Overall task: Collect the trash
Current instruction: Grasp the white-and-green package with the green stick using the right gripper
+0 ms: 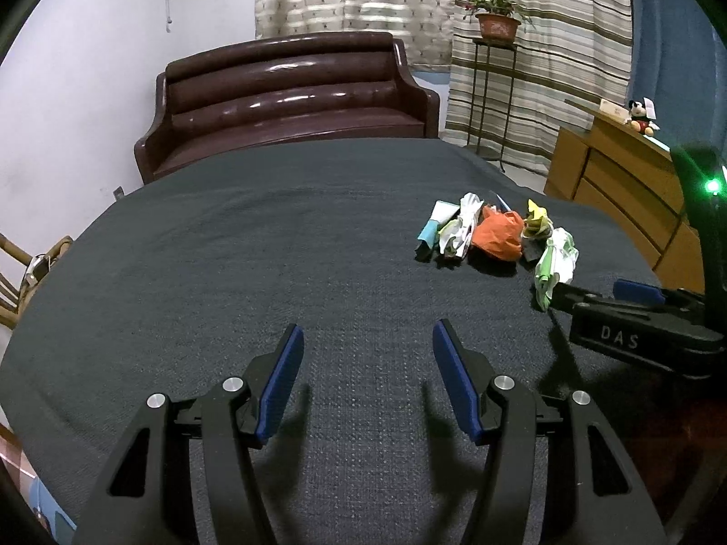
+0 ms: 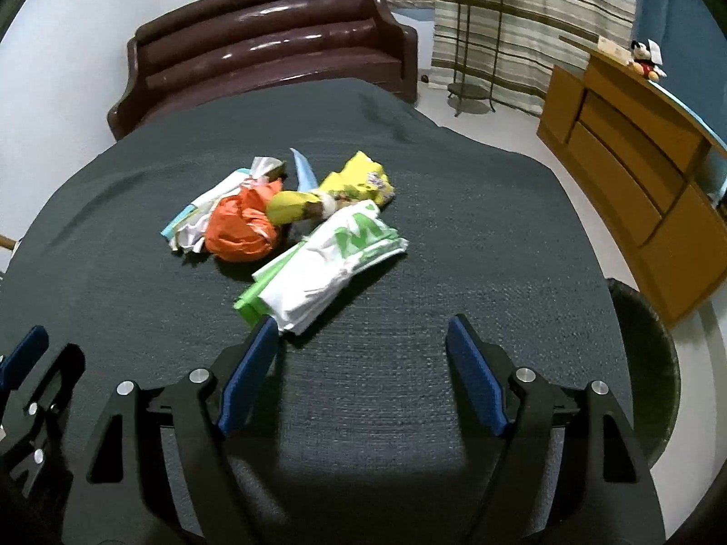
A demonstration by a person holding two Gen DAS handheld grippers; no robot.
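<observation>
The left gripper [image 1: 368, 340] sits low in the left wrist view with its blue pads spread moderately over bare dark grey tablecloth [image 1: 227, 250], nothing between them. The right gripper [image 2: 361, 338] stands spread wider, also holding nothing; its left pad [image 2: 250, 372] lies just beside the near end of the white and green plastic bag [image 2: 327, 263], though contact cannot be confirmed. The trash pile occupies the centre-left of the right wrist view: a crumpled orange bag [image 2: 241, 231], a yellow wrapper [image 2: 354, 181], and a white and blue packet [image 2: 200, 218], all lying close together. A brown leather sofa [image 2: 272, 32] stands beyond the table at top. A wooden cabinet [image 2: 636, 168] is at right.
</observation>
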